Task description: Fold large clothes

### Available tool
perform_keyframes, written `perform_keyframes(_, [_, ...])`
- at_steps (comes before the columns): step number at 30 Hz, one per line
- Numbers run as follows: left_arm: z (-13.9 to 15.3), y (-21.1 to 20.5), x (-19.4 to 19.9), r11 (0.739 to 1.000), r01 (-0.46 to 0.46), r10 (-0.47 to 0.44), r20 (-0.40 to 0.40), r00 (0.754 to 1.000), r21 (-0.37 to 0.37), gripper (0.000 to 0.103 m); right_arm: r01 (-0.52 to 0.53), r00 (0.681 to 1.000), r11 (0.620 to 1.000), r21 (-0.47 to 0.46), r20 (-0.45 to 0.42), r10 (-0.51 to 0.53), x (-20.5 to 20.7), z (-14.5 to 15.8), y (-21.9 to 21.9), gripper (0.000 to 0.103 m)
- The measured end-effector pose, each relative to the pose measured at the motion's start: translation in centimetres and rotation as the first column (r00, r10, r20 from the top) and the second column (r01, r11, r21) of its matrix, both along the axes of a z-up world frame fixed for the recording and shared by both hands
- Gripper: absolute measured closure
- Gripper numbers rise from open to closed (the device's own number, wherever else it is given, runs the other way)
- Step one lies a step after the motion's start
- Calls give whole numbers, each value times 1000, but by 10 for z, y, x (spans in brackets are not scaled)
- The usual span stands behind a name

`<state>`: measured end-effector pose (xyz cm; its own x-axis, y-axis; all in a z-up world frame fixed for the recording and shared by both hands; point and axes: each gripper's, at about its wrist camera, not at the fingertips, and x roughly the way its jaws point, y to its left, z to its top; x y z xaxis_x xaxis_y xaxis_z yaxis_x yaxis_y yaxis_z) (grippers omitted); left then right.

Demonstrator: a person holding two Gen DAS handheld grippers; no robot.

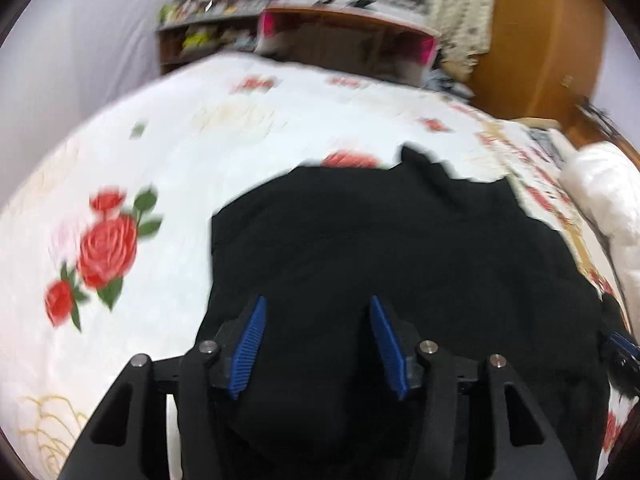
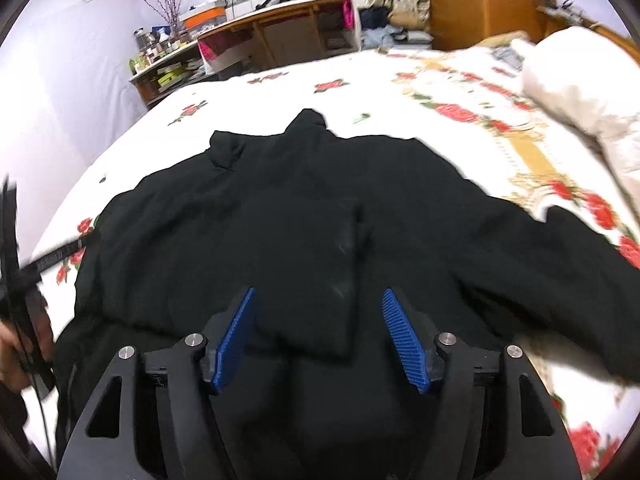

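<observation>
A large black jacket (image 2: pixel 304 216) lies spread on a bed with a white rose-print cover (image 2: pixel 248 92), collar at the far side. One sleeve is folded across its body, the other stretches out to the right (image 2: pixel 580 264). My right gripper (image 2: pixel 318 300) is open and empty, blue pads hovering over the jacket's near hem. My left gripper (image 1: pixel 316 308) is open and empty too, above the jacket's (image 1: pixel 392 248) near left part. The left gripper's body shows at the left edge of the right wrist view (image 2: pixel 24 300).
The bed cover (image 1: pixel 120 160) stretches left of the jacket. A white pillow (image 2: pixel 580 80) lies at the right of the bed. A wooden desk (image 2: pixel 280 32) and cluttered shelf (image 2: pixel 160 64) stand beyond the far edge, and a wooden wardrobe (image 2: pixel 480 0) at the back right.
</observation>
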<state>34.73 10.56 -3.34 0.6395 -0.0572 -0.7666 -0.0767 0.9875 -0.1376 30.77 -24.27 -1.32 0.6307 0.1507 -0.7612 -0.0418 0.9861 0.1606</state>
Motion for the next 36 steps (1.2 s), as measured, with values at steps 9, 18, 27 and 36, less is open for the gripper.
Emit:
perform_keyframes(9, [-36, -25, 3, 997, 80, -80, -38, 996, 2, 51, 59, 984, 995, 85, -173, -44, 36, -57, -21, 78])
perform_keyframes(18, [-34, -38, 9, 991, 127, -126, -48, 991, 29, 51, 70, 988, 997, 32, -141, -65, 40, -39, -28, 95])
perform_keyframes(27, [8, -8, 9, 996, 93, -93, 48, 994, 1, 51, 131, 991, 991, -4, -21, -132, 18, -4, -45, 92])
perform_keyframes(36, [-38, -15, 44, 996, 62, -59, -46, 997, 63, 51, -17, 990, 999, -33, -142, 13, 72, -53, 1, 88])
